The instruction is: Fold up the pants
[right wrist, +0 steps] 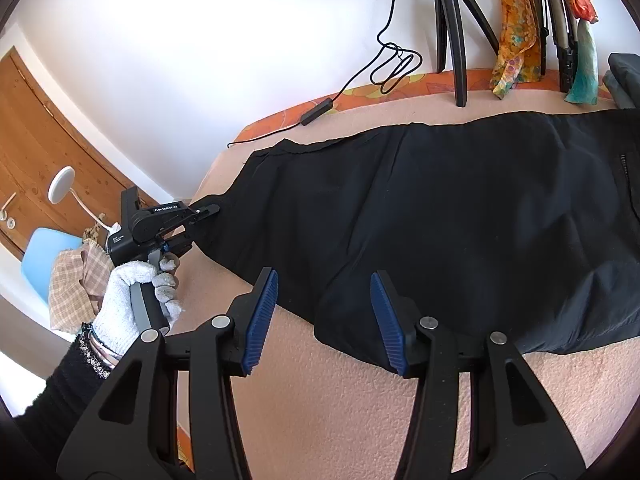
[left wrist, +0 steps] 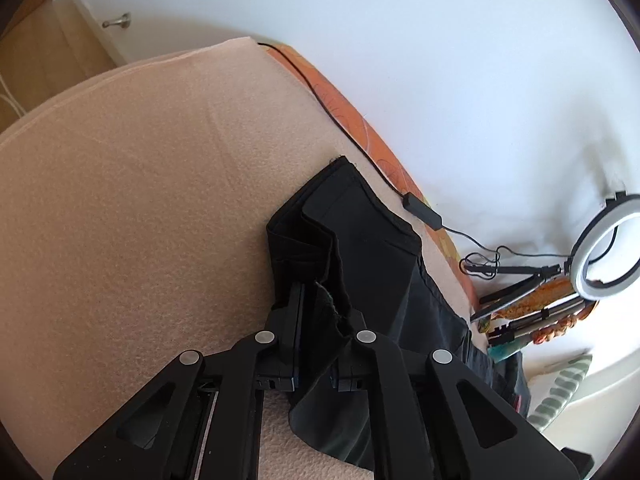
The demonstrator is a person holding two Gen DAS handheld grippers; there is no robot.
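Black pants lie spread across a peach blanket, legs toward the left. My left gripper is shut on the hem end of the pants and holds that cloth bunched and lifted. The same left gripper shows in the right wrist view, pinching the left end of the pants, held by a gloved hand. My right gripper is open, its blue pads either side of the near edge of the pants, gripping nothing.
A ring light on a tripod stands at the wall, with a black cable and inline switch along the orange bed edge. Colourful cloths hang beside it. A wooden door, blue chair and white lamp are at the left.
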